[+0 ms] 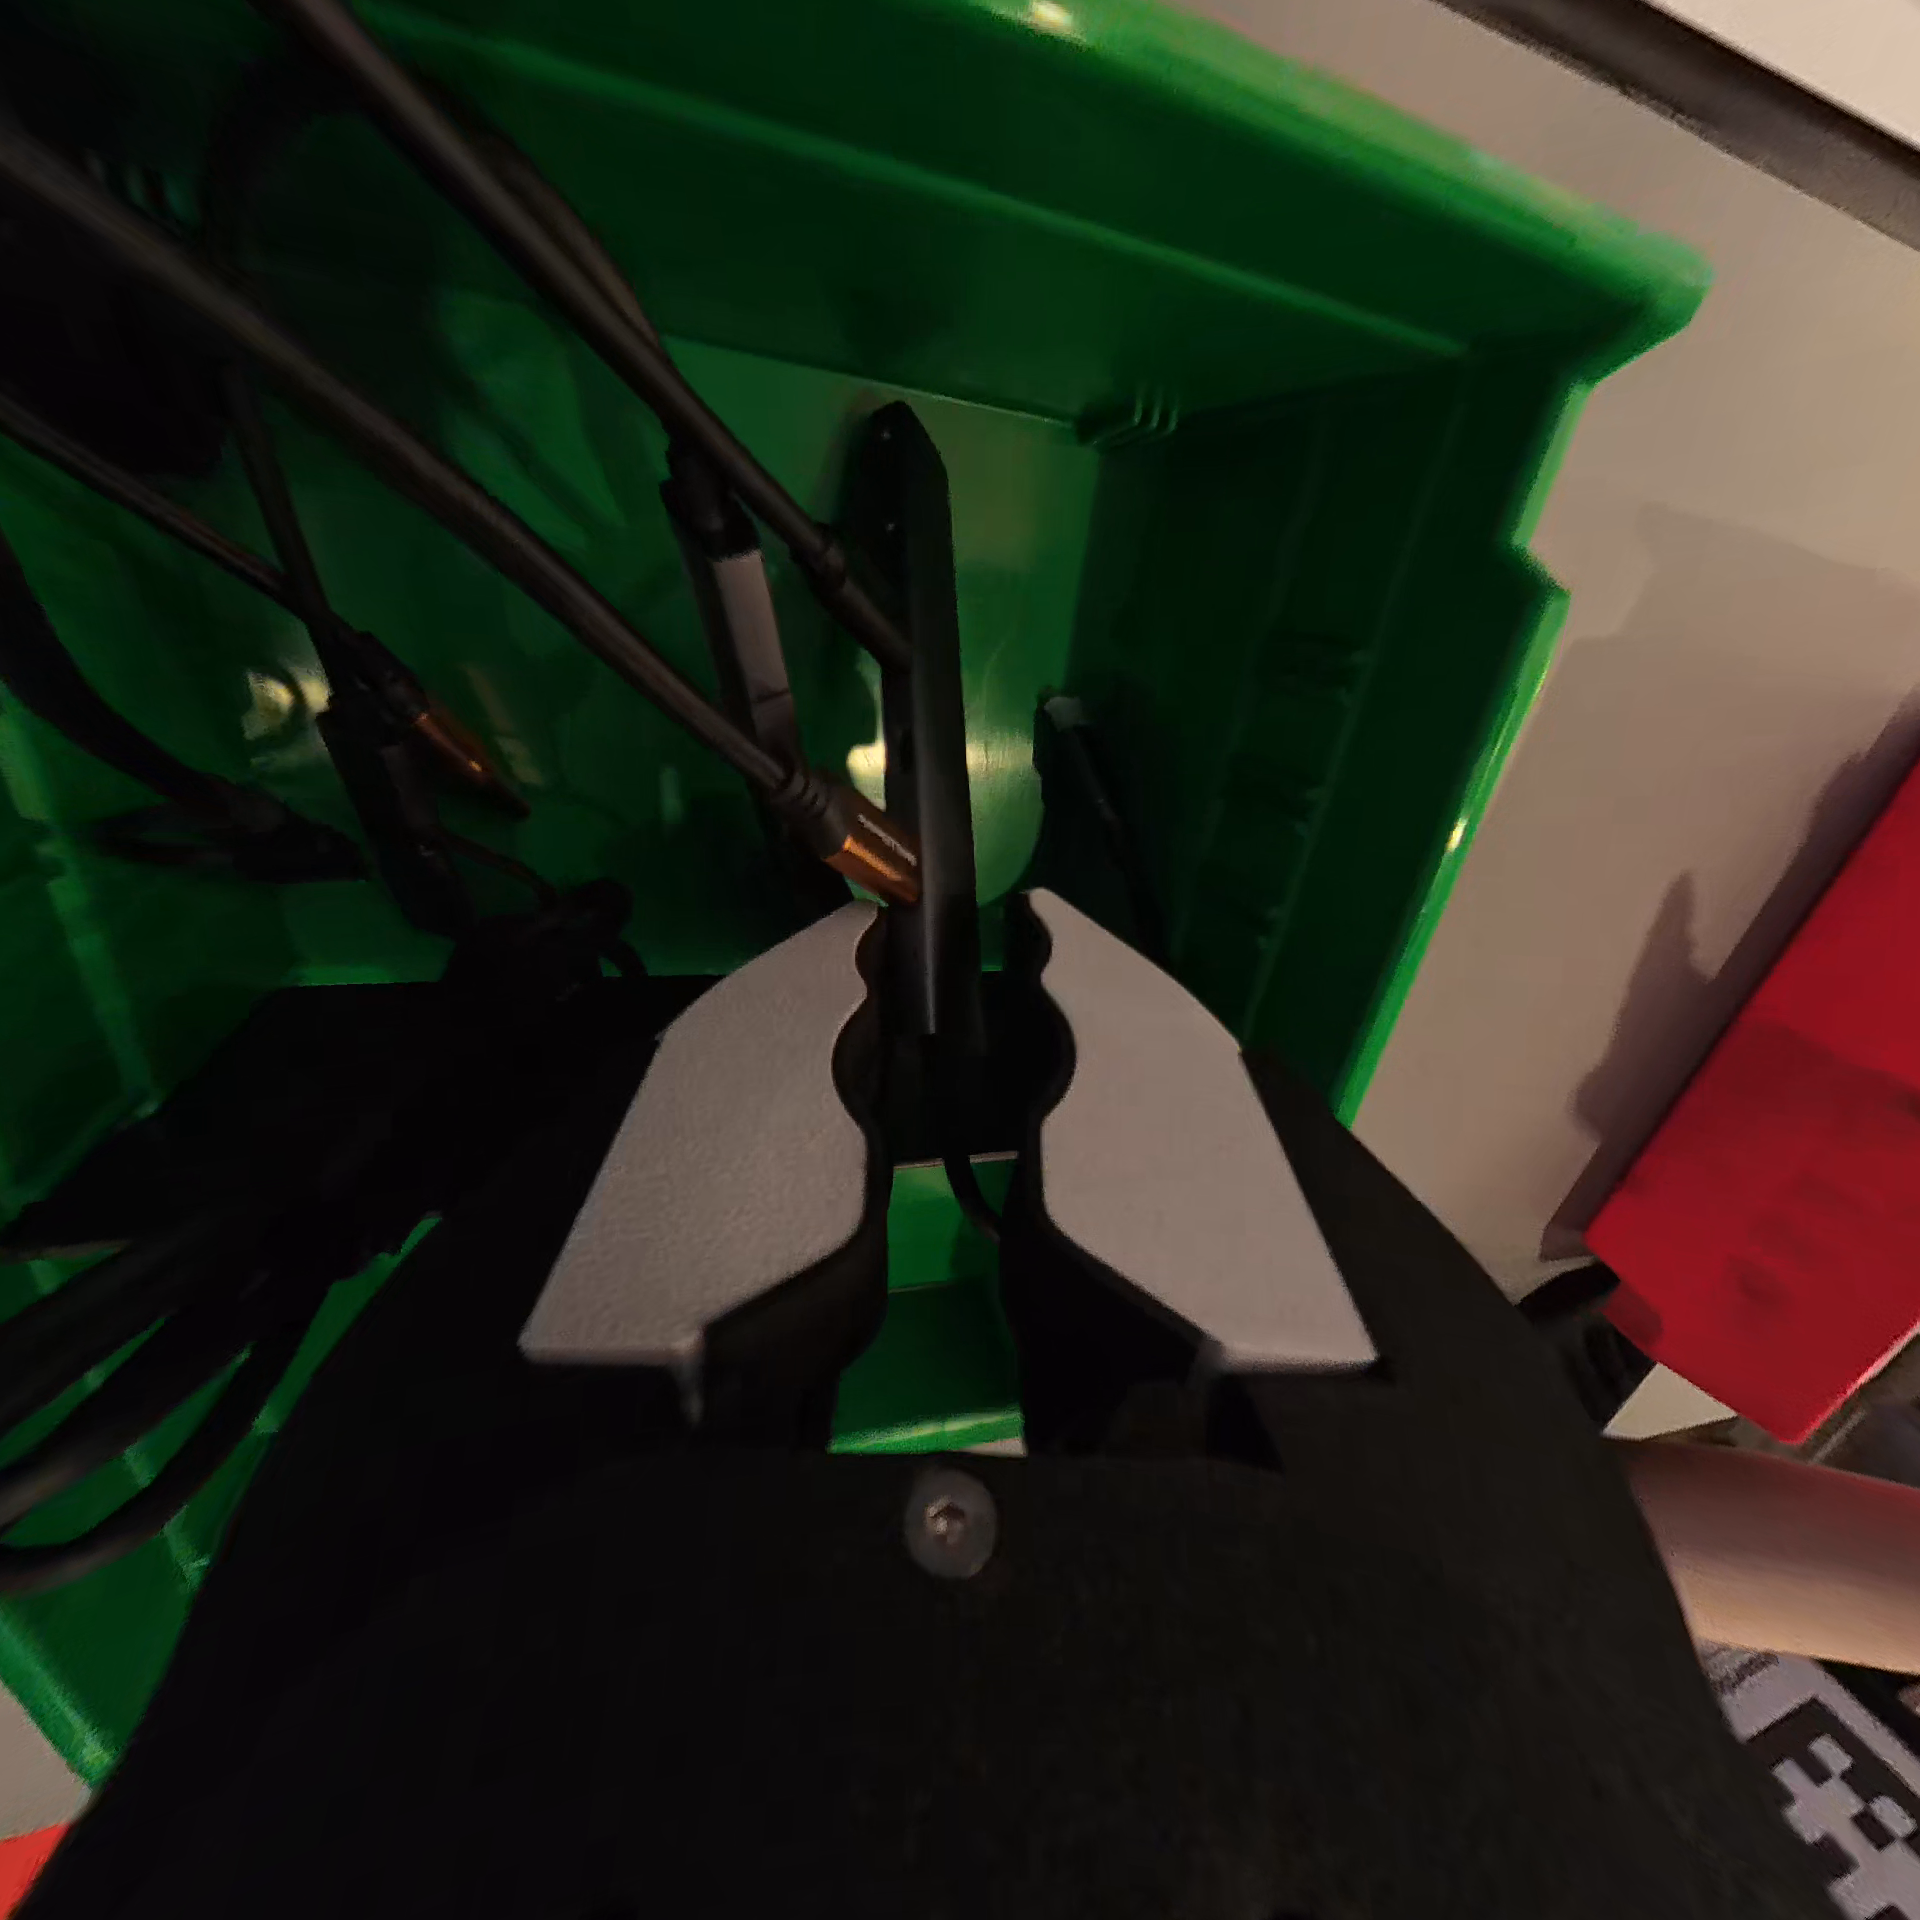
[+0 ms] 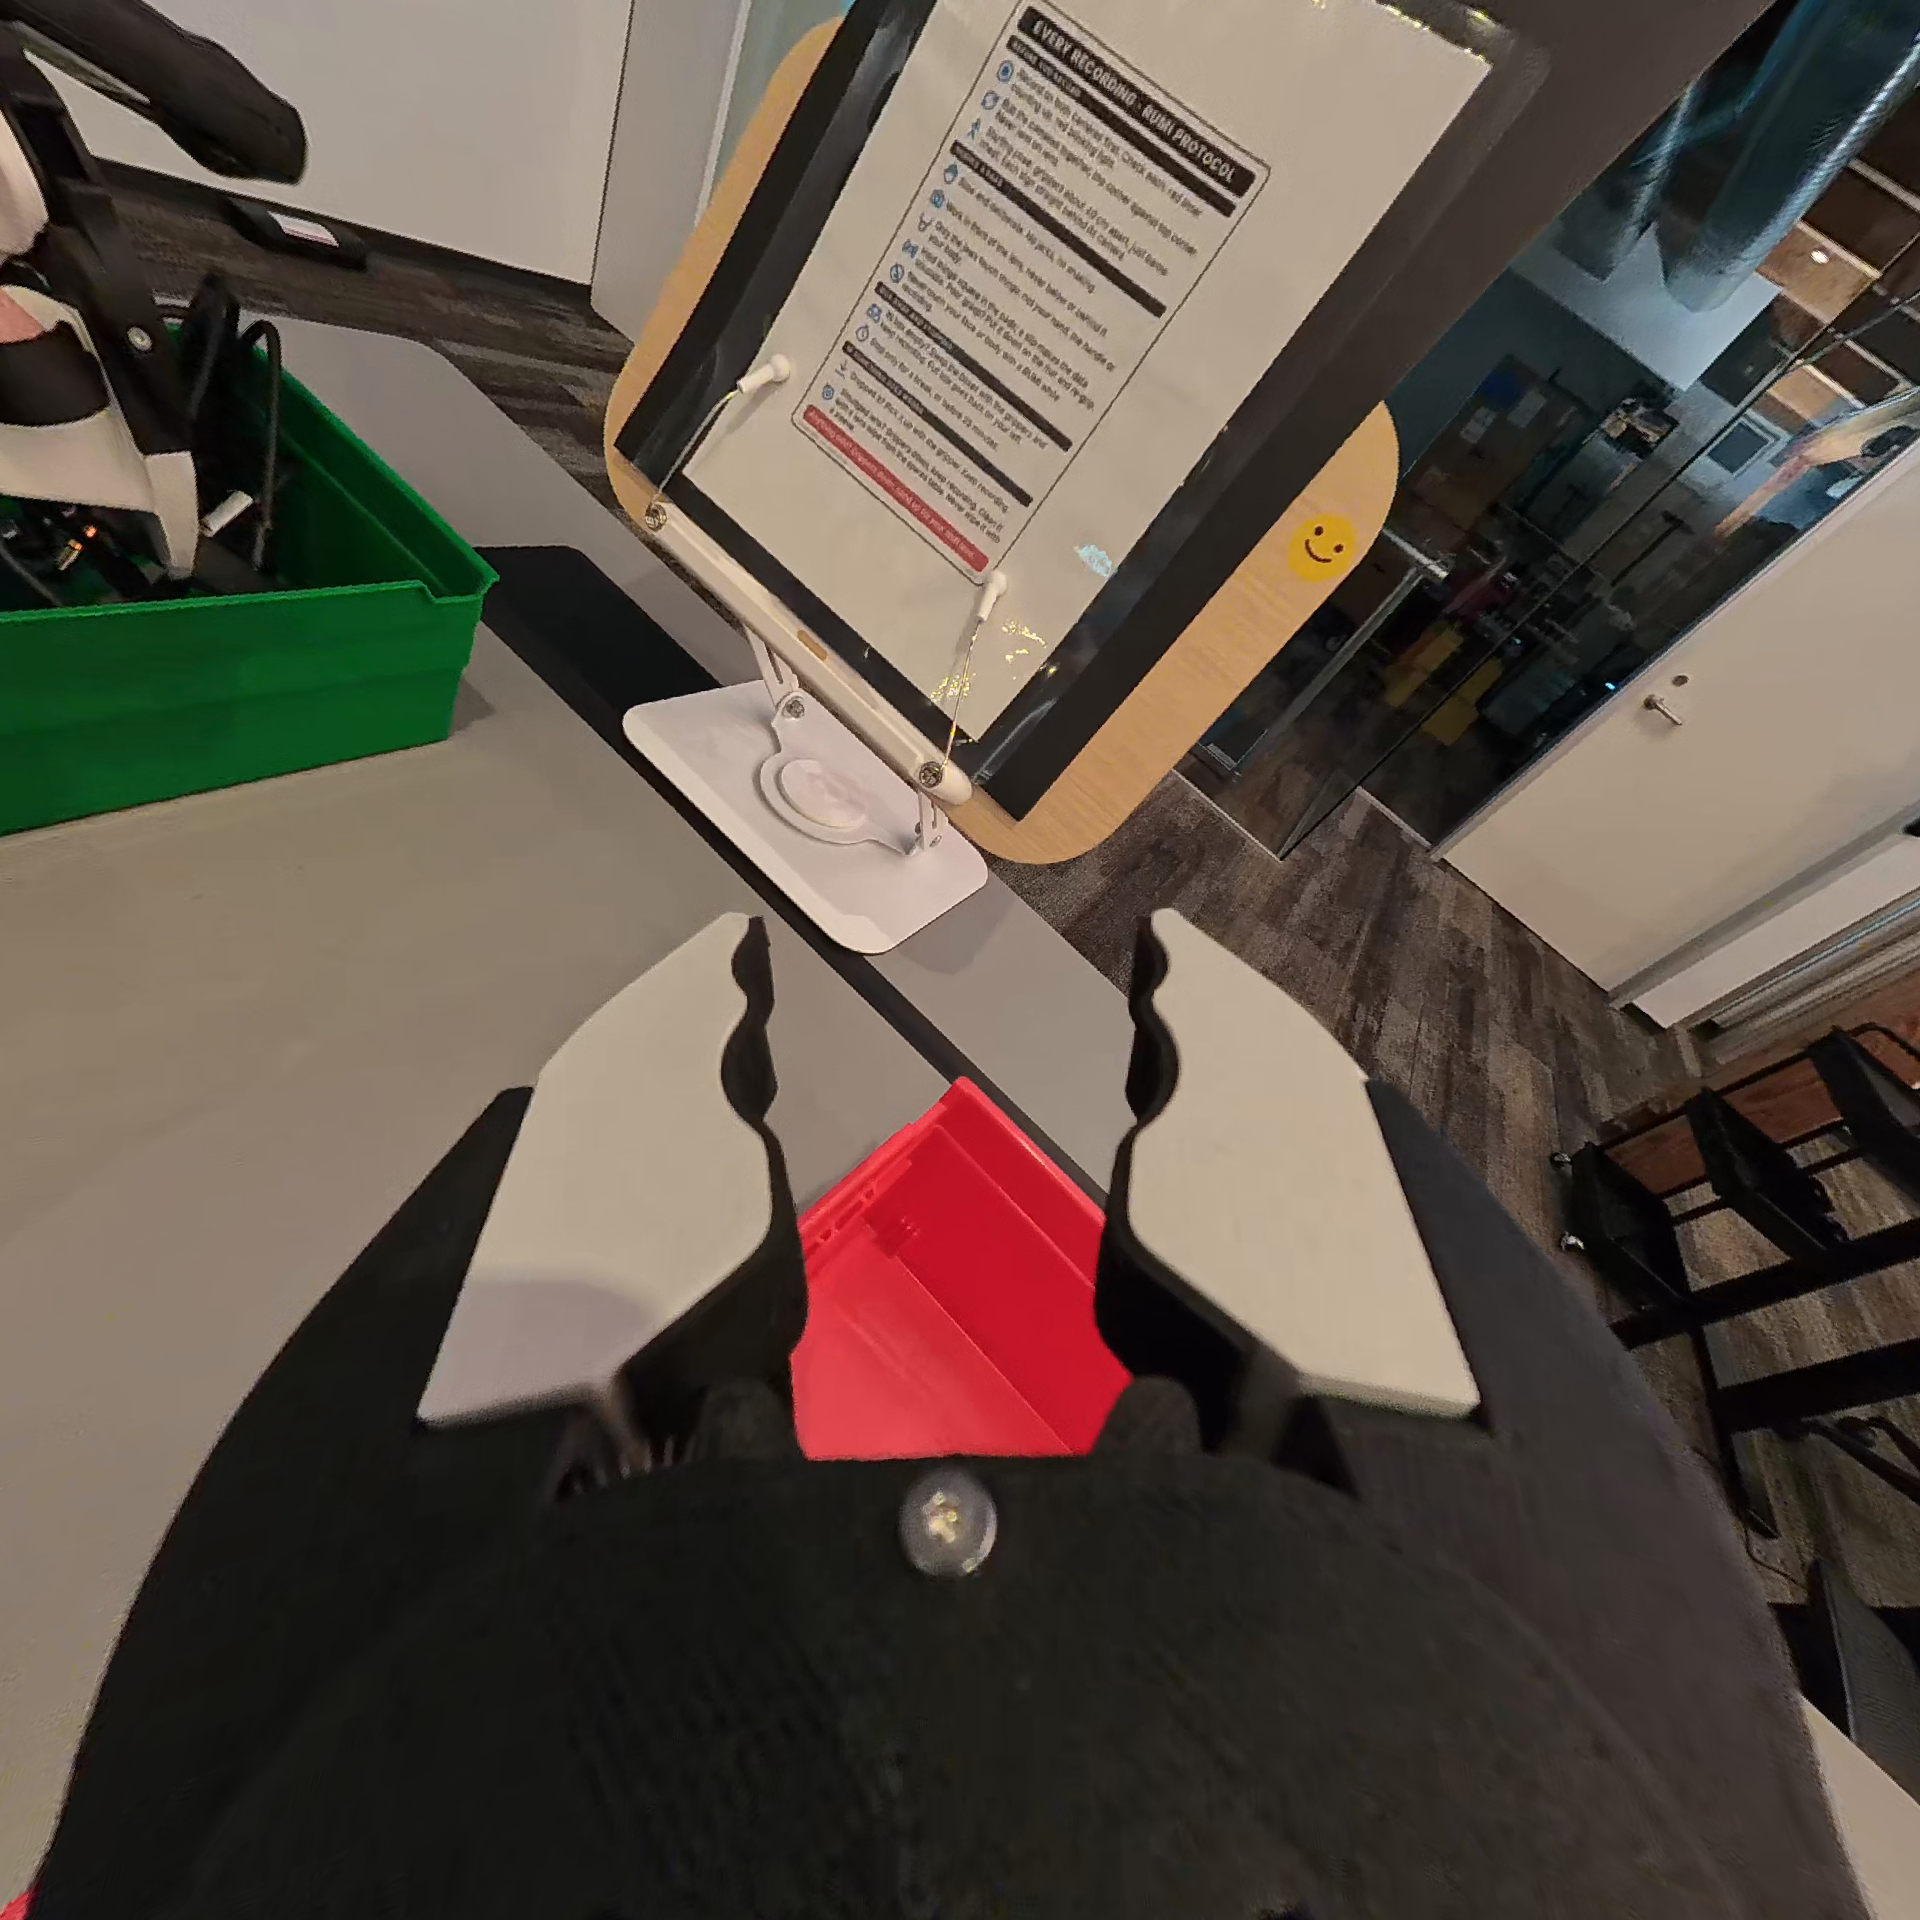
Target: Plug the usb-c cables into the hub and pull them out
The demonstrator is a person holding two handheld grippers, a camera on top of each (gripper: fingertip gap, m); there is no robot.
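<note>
In the left wrist view my left gripper (image 1: 945, 920) is shut on a slim dark hub (image 1: 920, 623), held edge-on inside a green bin (image 1: 1351, 312). A black cable with a copper-coloured plug (image 1: 868, 847) sits against the hub's left edge, and another black cable (image 1: 852, 608) meets that edge higher up. A silver plug (image 1: 743, 613) hangs just left of the hub; I cannot tell if it is plugged in. More dark cables (image 1: 395, 748) lie in the bin. My right gripper (image 2: 951, 940) is open and empty above a red bin (image 2: 935, 1278).
The green bin (image 2: 239, 665) stands at the left on the grey table (image 2: 260, 987), with the left gripper's body (image 2: 114, 436) in it. A framed sheet on a white stand (image 2: 821, 821) is at the table's far edge. Chairs (image 2: 1766, 1195) stand on the floor at the right. Some 40 centimetres of space lies between my two pairs of fingers.
</note>
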